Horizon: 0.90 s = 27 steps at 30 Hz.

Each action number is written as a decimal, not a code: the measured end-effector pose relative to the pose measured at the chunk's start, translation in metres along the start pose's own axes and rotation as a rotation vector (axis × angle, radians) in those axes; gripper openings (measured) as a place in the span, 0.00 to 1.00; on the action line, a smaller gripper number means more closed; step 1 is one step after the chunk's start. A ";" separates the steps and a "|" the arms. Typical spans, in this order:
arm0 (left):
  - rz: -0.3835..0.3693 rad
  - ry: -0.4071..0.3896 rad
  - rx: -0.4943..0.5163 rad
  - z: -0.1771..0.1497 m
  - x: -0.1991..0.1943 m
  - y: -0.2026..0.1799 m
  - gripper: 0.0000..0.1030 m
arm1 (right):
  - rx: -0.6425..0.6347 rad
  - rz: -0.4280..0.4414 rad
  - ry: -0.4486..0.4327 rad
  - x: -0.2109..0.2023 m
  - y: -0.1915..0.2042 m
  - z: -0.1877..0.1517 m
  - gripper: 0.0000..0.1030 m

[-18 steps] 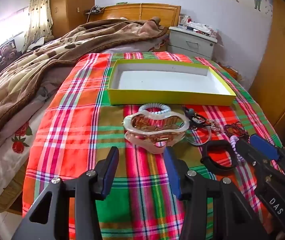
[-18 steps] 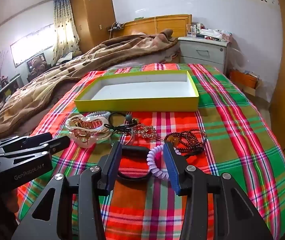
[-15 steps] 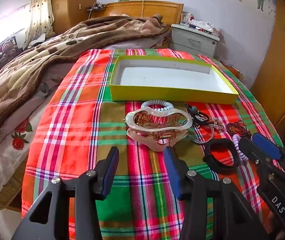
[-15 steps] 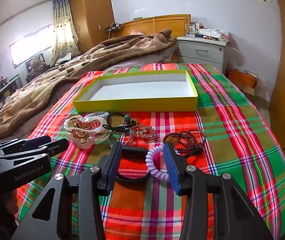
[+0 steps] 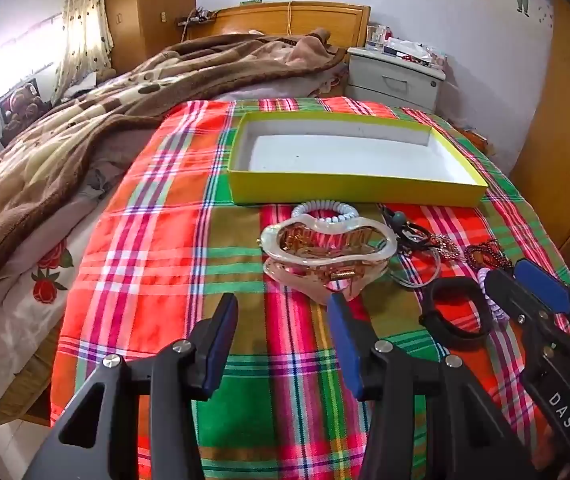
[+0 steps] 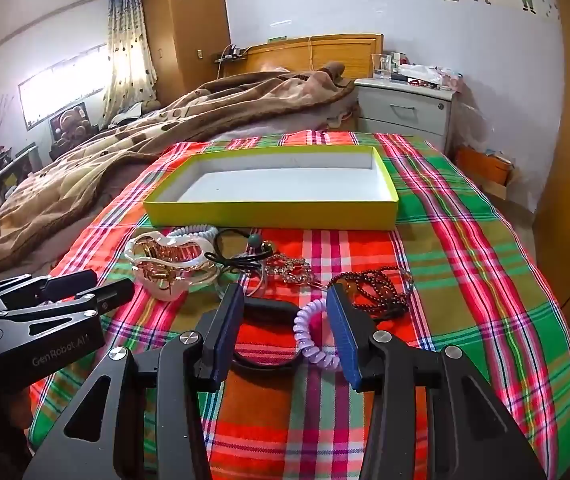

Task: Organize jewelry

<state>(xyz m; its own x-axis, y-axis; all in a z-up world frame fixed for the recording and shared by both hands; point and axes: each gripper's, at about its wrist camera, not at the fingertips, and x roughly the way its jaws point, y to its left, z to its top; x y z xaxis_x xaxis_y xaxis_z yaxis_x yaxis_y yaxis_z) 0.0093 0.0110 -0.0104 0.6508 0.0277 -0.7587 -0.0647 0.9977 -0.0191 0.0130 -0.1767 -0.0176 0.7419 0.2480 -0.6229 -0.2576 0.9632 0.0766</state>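
Currently both tongs, left tongs (image 5: 281, 320) and right tongs (image 6: 285, 322), gape empty over jewelry beside the yellow box (image 6: 273, 212) on the bed; closing right risks snagging purple coil (image 6: 311, 340) with black band (image 6: 265, 308).

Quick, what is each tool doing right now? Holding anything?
Left tool: open, holding nothing.
Right tool: open, holding nothing; purple coil band lies between its fingers.

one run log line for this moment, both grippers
left hand-held gripper: open, before hair claw | right hand-held gripper: open, around purple coil | yellow box: empty
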 end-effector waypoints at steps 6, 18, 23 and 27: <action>-0.001 -0.009 0.001 -0.004 -0.008 -0.004 0.47 | 0.004 -0.001 0.003 -0.002 -0.003 -0.001 0.43; -0.001 -0.007 -0.001 -0.003 -0.009 -0.005 0.47 | 0.003 -0.006 0.002 -0.006 -0.004 -0.002 0.43; 0.000 -0.006 -0.001 -0.004 -0.009 -0.006 0.47 | 0.004 -0.006 0.005 -0.005 -0.004 -0.002 0.43; 0.000 -0.006 -0.003 -0.005 -0.010 -0.005 0.47 | 0.004 -0.007 0.005 -0.005 -0.004 -0.002 0.43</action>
<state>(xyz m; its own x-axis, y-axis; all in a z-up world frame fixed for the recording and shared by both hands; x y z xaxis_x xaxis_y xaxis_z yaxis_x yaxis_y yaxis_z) -0.0004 0.0058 -0.0057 0.6555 0.0279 -0.7547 -0.0671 0.9975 -0.0214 0.0092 -0.1821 -0.0167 0.7407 0.2407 -0.6272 -0.2501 0.9653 0.0751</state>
